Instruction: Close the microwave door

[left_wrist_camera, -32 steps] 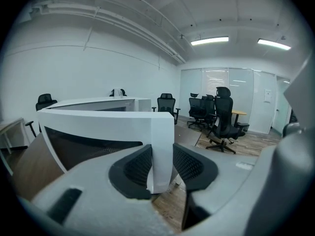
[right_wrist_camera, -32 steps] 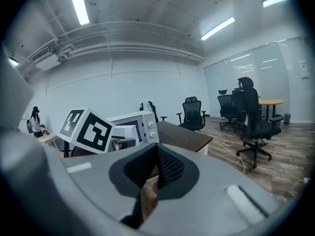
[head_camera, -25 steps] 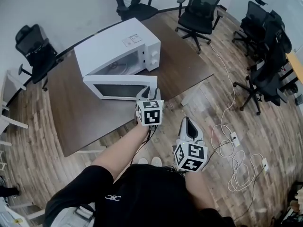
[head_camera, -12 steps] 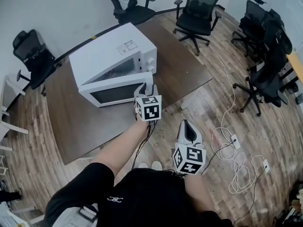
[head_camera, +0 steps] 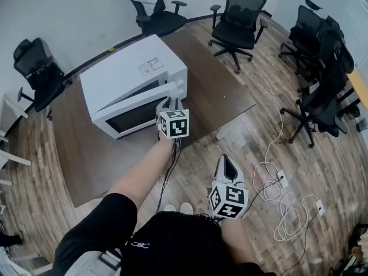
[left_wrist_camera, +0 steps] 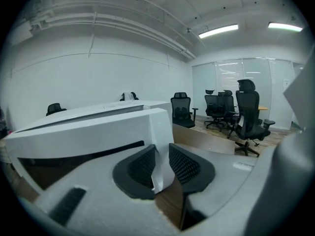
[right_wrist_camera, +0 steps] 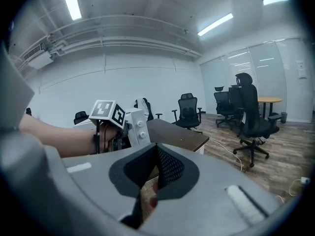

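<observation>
- While the left gripper (left_wrist_camera: 158,154) clamps the free right edge of the door (head_camera: 133,114), its jaws have just been closing, and the white edge sits pinched between both pads.
- Microwave (head_camera: 123,73) sits on the table (head_camera: 215,94). Its long axis runs from lower left to upper right in the head view, and its front is turned toward the person.
- Door is hinged at the left end and stands slightly ajar, swung out only at the right end beside the knobs (right_wrist_camera: 140,123).
- Cavity shows only as a dark sliver behind the door; what it holds cannot be told.
- Right gripper (head_camera: 230,165) hangs over the floor near the person's body, well apart from the table, its jaws together with nothing between them.
- Bare tabletop lies right of the microwave and in front of it, up to the near edge.
- Chairs (head_camera: 238,13) ring the far side, and cables (head_camera: 284,211) lie on the floor at the right.
</observation>
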`<state>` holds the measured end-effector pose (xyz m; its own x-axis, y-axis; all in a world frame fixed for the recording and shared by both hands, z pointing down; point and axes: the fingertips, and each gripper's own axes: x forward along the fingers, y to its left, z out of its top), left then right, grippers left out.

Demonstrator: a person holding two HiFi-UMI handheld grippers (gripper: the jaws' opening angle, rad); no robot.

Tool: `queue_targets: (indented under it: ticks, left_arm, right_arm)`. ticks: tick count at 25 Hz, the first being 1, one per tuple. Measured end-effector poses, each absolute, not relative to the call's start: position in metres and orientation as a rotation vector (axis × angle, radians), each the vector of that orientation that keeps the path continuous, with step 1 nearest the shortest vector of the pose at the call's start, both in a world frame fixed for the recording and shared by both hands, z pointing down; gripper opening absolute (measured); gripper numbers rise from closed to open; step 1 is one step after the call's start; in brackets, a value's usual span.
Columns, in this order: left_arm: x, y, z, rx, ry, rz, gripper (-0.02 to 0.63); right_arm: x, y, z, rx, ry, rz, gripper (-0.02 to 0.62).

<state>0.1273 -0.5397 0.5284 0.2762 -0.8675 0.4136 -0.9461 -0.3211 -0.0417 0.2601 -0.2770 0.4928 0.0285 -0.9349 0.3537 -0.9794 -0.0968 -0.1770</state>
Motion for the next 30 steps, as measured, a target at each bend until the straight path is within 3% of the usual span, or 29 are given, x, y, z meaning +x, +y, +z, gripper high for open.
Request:
queue_targets:
  ticks: [2,3,10,20,30]
  left_arm:
    - [0.115,-0.550,0.535,2.265,-1.729,0.553,0.019]
    - [0.107,-0.555,0.540,2.230,-1.745,0.562,0.003]
    - [0.077,-0.583,0.569,2.181,-1.675,0.615,0.008]
    - [0.082,-0.600,0.549,2.304,-1.669,0.618,0.008]
    - [0.078,-0.531,0.522,2.415,-1.491,0.523,0.009]
  right_arm:
    - [0.261,-0.279,0.492,2.169,-2.028,0.593,0.008]
    - [0.261,-0.280,0.490,2.169,-2.031,0.593,0.008]
    - [0.260,-0.287,0.486,2.161,-2.028,0.578,0.008]
    - [0.257,-0.284,0.480,2.165,-2.010,0.551,0.008]
    - [0.223,-0.302,0.466,2.112,-2.114,0.471,0.008]
